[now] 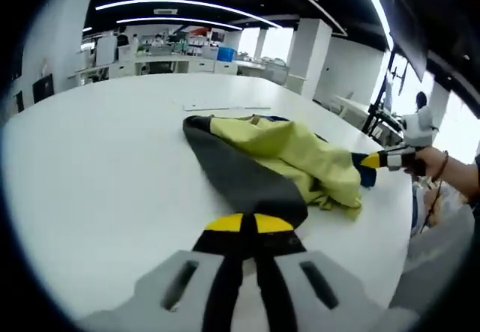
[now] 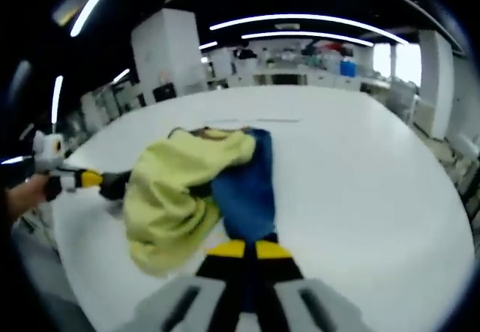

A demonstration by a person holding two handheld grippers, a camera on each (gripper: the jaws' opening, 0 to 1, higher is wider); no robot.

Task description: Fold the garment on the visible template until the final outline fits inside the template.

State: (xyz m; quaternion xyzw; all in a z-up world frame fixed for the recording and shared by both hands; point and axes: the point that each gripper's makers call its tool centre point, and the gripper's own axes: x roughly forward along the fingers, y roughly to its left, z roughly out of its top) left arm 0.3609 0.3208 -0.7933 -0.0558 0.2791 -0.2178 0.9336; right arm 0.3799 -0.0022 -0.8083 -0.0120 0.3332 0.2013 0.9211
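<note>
While each tool [image 1: 248, 223] [image 2: 249, 249] pinches the garment [image 1: 285, 156] on the white table [image 1: 97, 167], nothing crowds it.

1. A large white table [image 1: 97, 167] spans the foreground.
2. White pillars [image 2: 166, 51] stand behind it.
3. Cabinets [image 1: 161, 66] line the far wall, with a blue bin [image 2: 346, 68] on them.
4. Long ceiling lights [image 1: 172, 4] glow overhead.

The white table [image 1: 97, 167] lay bare from 9 to 12 o'clock of the garment [image 1: 285, 156], open to a gripper. At 3 o'clock the right gripper [image 1: 373, 160] blocked the way, its person's hand [image 1: 431, 160] behind it.
</note>
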